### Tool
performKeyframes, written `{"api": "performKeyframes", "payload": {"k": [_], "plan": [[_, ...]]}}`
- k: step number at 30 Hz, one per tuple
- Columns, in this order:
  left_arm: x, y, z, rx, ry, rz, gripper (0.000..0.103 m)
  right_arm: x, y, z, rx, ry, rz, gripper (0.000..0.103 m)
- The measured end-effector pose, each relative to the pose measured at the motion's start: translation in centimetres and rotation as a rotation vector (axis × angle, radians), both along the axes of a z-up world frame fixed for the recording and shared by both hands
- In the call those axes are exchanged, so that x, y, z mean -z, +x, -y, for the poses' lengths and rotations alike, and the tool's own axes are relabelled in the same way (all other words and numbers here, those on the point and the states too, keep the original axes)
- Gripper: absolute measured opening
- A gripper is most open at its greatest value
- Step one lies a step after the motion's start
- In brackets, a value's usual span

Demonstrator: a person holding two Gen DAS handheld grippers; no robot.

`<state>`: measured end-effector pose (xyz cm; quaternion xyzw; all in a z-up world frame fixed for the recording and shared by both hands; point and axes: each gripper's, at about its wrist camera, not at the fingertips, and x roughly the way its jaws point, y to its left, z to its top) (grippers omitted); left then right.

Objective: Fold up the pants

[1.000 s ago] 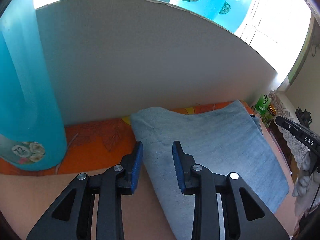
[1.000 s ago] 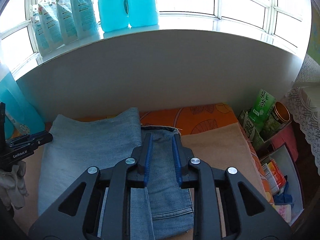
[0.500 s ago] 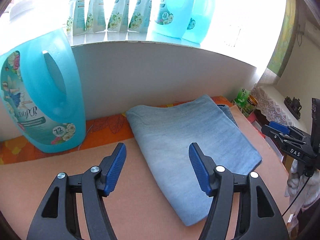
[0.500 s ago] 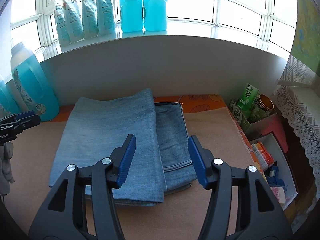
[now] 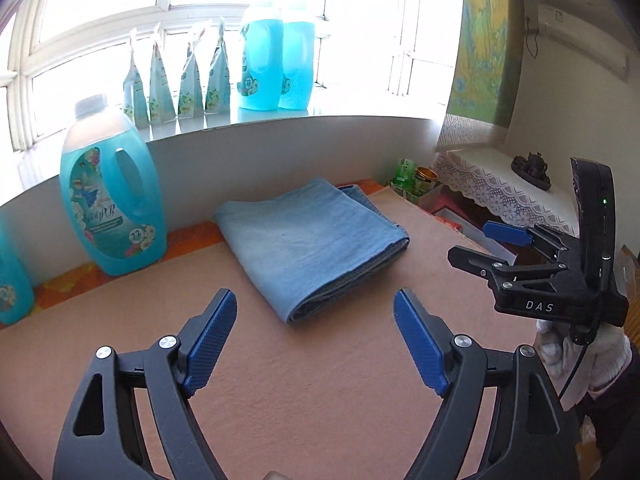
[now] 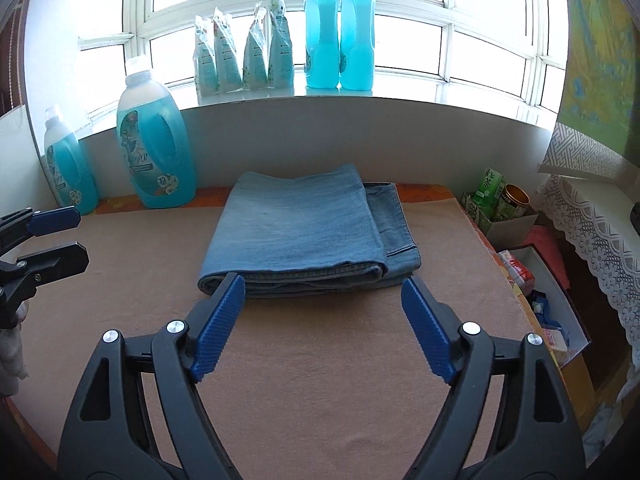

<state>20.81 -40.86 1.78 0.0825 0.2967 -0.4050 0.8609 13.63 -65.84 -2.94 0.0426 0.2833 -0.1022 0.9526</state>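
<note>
Short of the folded pants (image 6: pixel 304 232), both tools have just been opening; left tool (image 5: pixel 315 312) and right tool (image 6: pixel 322 300) gape wide, empty.

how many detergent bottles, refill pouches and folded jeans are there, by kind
blue detergent bottles: 4 (two on the table, two on the windowsill)
refill pouches: 4
folded jeans: 1
total: 9

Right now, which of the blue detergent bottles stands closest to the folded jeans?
The large bottle on the table, just left of the jeans. The smaller bottle stands farther left, and the other two sit up on the windowsill.
</note>
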Motion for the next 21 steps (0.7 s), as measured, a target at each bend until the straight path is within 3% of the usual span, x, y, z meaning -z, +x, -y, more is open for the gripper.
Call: {"api": "performKeyframes", "payload": {"k": [4,6,14,21], "plan": [[-0.5,-2.4,-1.7,-0.003,-0.027,-0.011,0.081,-0.4,-3.0,-1.9,0.006,-0.01,0.017,0.086],[-0.7,-3.5,-2.6,-0.012,-0.028,-0.002,0.081,-0.5,-4.6,-2.8,0.014,-0.014,0.03,0.094],[-1.0,-7.0,-6.7,-0.063,-0.05,0.007,0.081,-0.8,-10.1,-6.1,0.049,-0.03,0.095,0.102],[0.1,-8.7,-9.1,-0.103,-0.041,-0.003,0.082,-0.6,-12.4,-8.1,0.061,-0.042,0.105,0.102]]}}
